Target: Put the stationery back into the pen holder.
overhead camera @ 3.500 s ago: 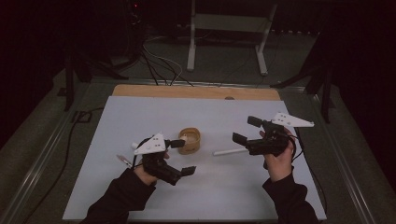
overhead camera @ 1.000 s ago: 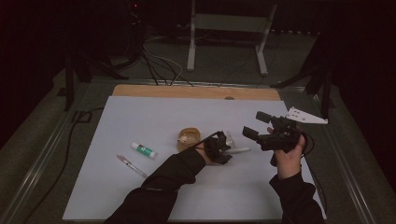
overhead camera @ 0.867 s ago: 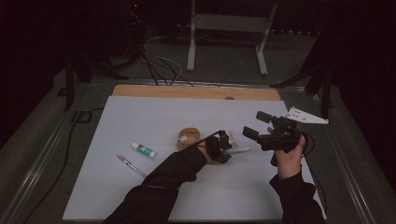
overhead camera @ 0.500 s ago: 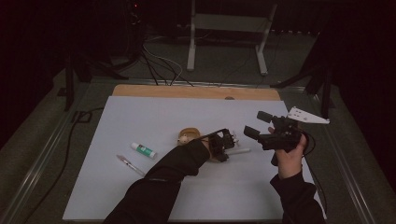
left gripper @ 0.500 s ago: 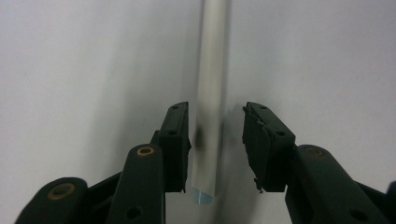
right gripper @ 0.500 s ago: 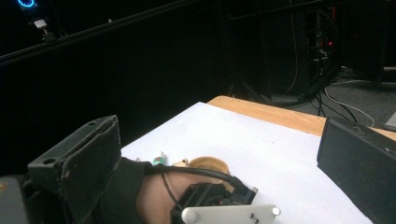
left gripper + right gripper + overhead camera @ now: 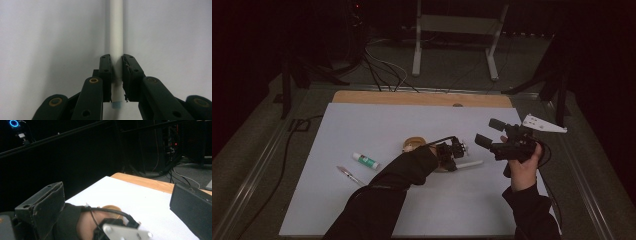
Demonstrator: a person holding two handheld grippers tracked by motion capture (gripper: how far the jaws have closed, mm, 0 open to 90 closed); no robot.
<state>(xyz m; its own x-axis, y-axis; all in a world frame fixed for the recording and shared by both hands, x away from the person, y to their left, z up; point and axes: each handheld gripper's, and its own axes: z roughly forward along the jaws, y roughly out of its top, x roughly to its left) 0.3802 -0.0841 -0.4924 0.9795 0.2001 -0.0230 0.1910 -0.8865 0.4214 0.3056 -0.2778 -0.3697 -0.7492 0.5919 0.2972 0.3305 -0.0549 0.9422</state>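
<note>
Plenty of room on this table: the white sheet (image 7: 362,125) covering it is mostly bare, with a strip of bare wood showing along the far edge and a metal rail running down each side. Everything in play sits around the middle, well away from any edge.

The thing being worked on is a plain white stick (image 7: 116,30), a thin, smooth, round rod. In the left gripper view its near end has a small pale bluish tip poking out below the pads. It lies flat on the sheet near the centre, just right of a small round wooden bowl (image 7: 413,144).

The left gripper (image 7: 451,156) has reached across to it, and its jaws have just been closing. They're now clamped on the stick, one pad (image 7: 106,72) pressed against each side, gripping near that tipped end while the rest runs out ahead over the sheet.

The right gripper (image 7: 490,134) is held up just off to the right of the stick, jaws wide apart with nothing between them.

Over on the left side of the sheet, well apart from all this, lie a glue stick (image 7: 365,160) and a pen (image 7: 349,174).
</note>
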